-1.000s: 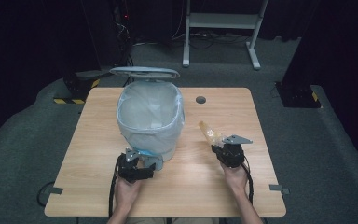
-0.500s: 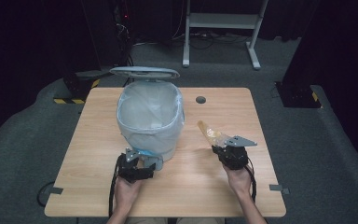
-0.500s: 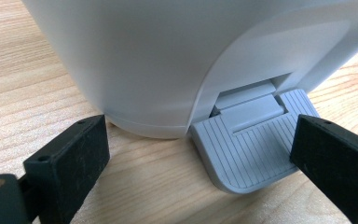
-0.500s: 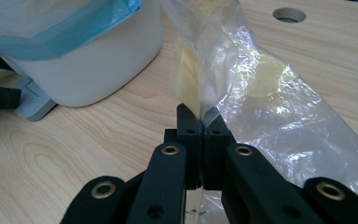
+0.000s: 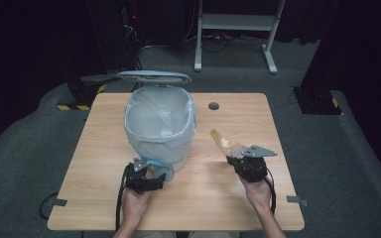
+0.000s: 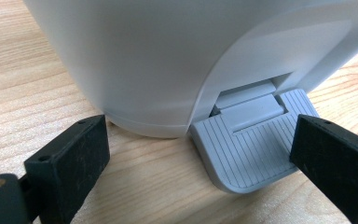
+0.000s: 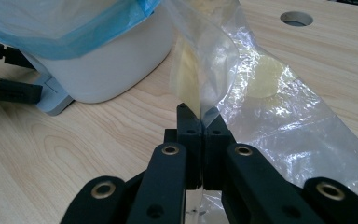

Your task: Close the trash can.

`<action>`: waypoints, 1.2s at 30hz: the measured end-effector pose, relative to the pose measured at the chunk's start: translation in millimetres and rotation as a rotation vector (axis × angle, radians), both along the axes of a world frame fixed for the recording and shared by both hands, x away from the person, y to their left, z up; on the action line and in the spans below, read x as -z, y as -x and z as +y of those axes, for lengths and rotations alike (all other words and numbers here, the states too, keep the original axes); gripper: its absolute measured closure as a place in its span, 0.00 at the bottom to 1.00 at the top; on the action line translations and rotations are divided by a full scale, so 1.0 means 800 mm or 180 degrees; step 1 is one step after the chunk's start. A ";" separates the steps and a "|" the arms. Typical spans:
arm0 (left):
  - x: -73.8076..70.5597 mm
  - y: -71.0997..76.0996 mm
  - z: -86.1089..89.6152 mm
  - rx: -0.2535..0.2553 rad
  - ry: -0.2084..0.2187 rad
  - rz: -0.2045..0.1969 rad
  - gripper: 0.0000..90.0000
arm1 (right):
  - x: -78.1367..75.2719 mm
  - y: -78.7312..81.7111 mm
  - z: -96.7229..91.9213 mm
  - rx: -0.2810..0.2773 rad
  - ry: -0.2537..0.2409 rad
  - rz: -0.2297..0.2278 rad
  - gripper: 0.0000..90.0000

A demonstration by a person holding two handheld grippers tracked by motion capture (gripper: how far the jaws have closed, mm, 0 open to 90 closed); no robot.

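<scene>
A white pedal bin (image 5: 159,136) with a clear, blue-edged liner stands mid-table, its lid (image 5: 154,77) raised. My left gripper (image 5: 149,179) sits at the bin's front base, open. In the left gripper view its jaws straddle the grey ribbed pedal (image 6: 247,149), and the right-hand jaw overlaps the pedal's edge. To the right of the bin, my right gripper (image 5: 242,157) is shut on a crumpled clear plastic bag (image 5: 223,141) with yellowish patches. In the right gripper view the bag (image 7: 265,98) rises from the closed jaws of my right gripper (image 7: 200,119), beside the bin (image 7: 116,70).
The wooden table (image 5: 278,198) has a round cable hole (image 5: 213,105) behind the bin. Bare tabletop lies between and in front of the hands. Grey carpet, a white desk frame (image 5: 235,29) and dark equipment sit beyond the far edge.
My right gripper has lifted slightly and drifted a little right with the plastic bag still in it. The left gripper and the bin have stayed put.
</scene>
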State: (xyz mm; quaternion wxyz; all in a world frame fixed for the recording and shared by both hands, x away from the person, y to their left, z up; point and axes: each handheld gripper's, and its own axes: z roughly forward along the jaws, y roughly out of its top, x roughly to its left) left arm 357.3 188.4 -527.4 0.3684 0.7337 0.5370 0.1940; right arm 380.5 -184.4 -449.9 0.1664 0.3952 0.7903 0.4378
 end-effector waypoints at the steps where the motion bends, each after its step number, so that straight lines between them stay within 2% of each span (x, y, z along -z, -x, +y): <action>1: 0.000 0.000 0.000 0.0000 0.0000 0.0000 0.06 | -0.002 0.001 -0.001 0.0000 -0.0014 -0.0013 0.98; 11: 0.000 0.000 0.000 0.0001 0.0007 0.0004 0.06 | -0.015 0.007 -0.002 -0.0050 0.0001 -0.0075 0.98; 13: 0.000 -0.001 0.001 0.0010 0.0052 0.0048 0.06 | -0.017 0.008 -0.001 -0.0068 -0.0019 -0.0114 0.98; 20: 0.000 -0.001 0.001 0.0017 0.0038 0.0030 0.06 | -0.028 0.011 0.002 -0.0117 -0.0026 -0.0170 0.98; 25: 0.000 0.000 0.001 0.0007 0.0026 0.0022 0.06 | -0.035 0.012 0.004 -0.0138 -0.0056 -0.0168 0.98; 36: 0.000 0.000 0.001 0.0007 0.0023 0.0017 0.06 | -0.054 0.017 0.012 -0.0261 -0.0011 -0.0210 0.98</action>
